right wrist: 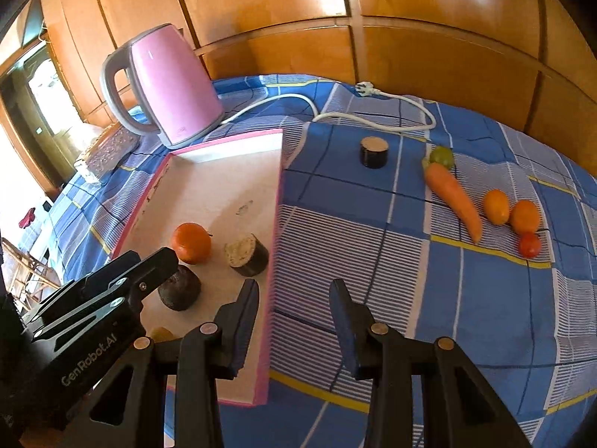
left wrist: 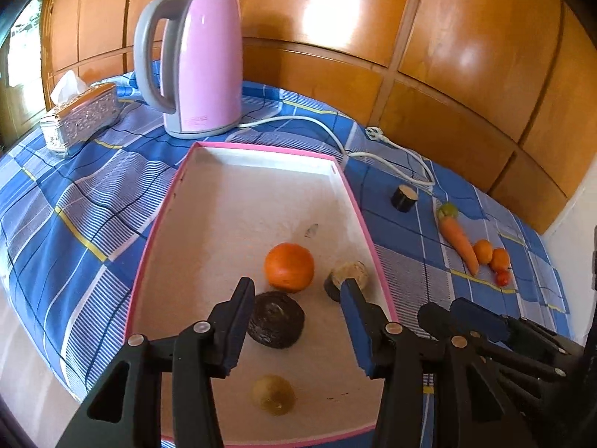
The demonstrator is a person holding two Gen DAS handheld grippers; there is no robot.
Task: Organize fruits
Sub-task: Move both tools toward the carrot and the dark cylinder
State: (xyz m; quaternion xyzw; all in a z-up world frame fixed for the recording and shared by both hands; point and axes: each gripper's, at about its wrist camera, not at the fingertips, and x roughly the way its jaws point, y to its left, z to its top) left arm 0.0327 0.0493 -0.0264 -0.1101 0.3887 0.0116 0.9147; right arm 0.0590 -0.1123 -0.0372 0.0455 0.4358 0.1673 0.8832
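Over the tray (left wrist: 358, 194) my left gripper (left wrist: 296, 291) hangs, fingers apart and empty; an orange (left wrist: 289, 267) and dark chunks lie inside. My right gripper (right wrist: 294, 291), fingers also apart, straddles the tray's rim. Carrot (right wrist: 453, 194) and small fruits (right wrist: 511, 209) wait on the surface; kettle (right wrist: 171, 89) behind.

Glossy orange-brown wood panelling (left wrist: 335, 18) behind, catching bright patches of light. Blue checked cloth (right wrist: 466, 298) covers the surface. Pale floor (left wrist: 22, 354) at lower left. Bright window or doorway (right wrist: 41, 89) far left, daylight coming through.
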